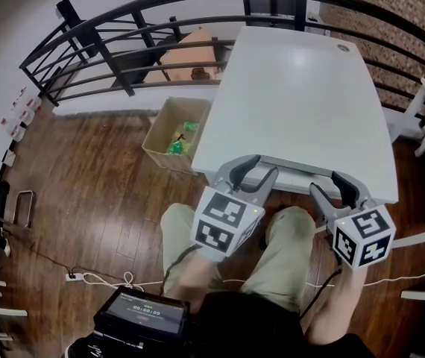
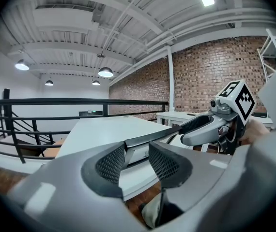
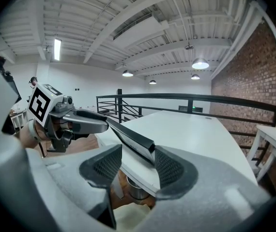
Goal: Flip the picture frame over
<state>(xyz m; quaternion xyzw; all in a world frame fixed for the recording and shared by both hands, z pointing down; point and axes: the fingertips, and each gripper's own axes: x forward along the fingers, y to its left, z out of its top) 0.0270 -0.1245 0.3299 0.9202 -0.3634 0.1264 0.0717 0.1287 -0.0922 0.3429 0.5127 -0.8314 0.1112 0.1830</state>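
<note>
Holds the picture frame [image 1: 296, 168] edge-on and tilted just over the near edge of the white table [image 1: 294, 88], with the left gripper [image 1: 256, 171] pinching the end toward the table's near left corner, jaws narrowly parted around it. Grips the other end with the right gripper [image 1: 330, 187], pads [image 3: 167, 167] likewise closed on the frame's corner. Leaves a cardboard box [image 1: 169, 131] on the floor beside the table's left edge.

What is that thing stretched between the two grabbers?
The picture frame, one end in the jaws of the left gripper, the other in the right gripper; the head view shows it.
</note>
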